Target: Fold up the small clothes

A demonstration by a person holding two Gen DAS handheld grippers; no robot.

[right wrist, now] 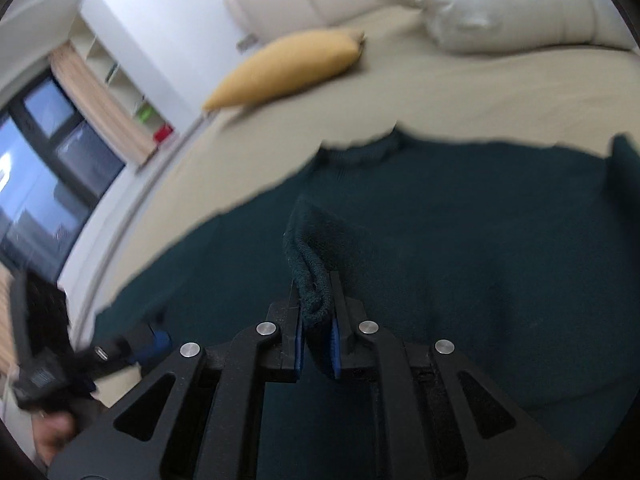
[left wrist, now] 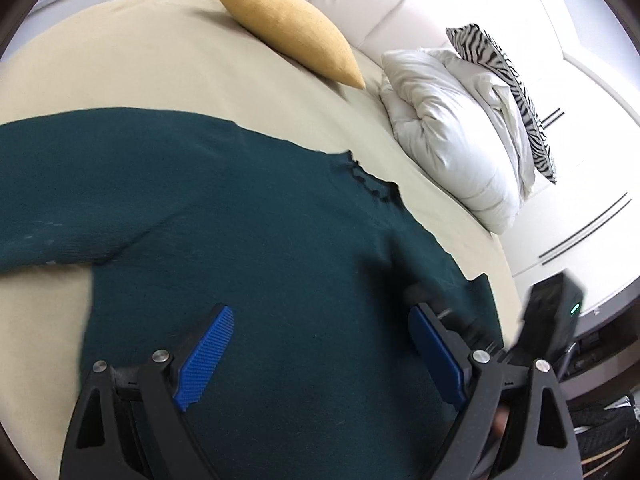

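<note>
Beige bedding (left wrist: 160, 60) carried the dark green sweater (left wrist: 280, 220), spread flat below a yellow cushion (left wrist: 288, 28) and white pillows (left wrist: 452, 120). Your right gripper (right wrist: 316, 300) was clamped on a bunched fold of its knit, while your left gripper (left wrist: 320, 320) hung wide apart over the fabric, holding nothing.

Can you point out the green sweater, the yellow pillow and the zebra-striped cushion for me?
Sweater (left wrist: 260, 216): left wrist view, on its flat body.
Yellow pillow (left wrist: 292, 28): left wrist view, on its middle.
Zebra cushion (left wrist: 516, 92): left wrist view, on its striped edge, behind the white pillows.
</note>
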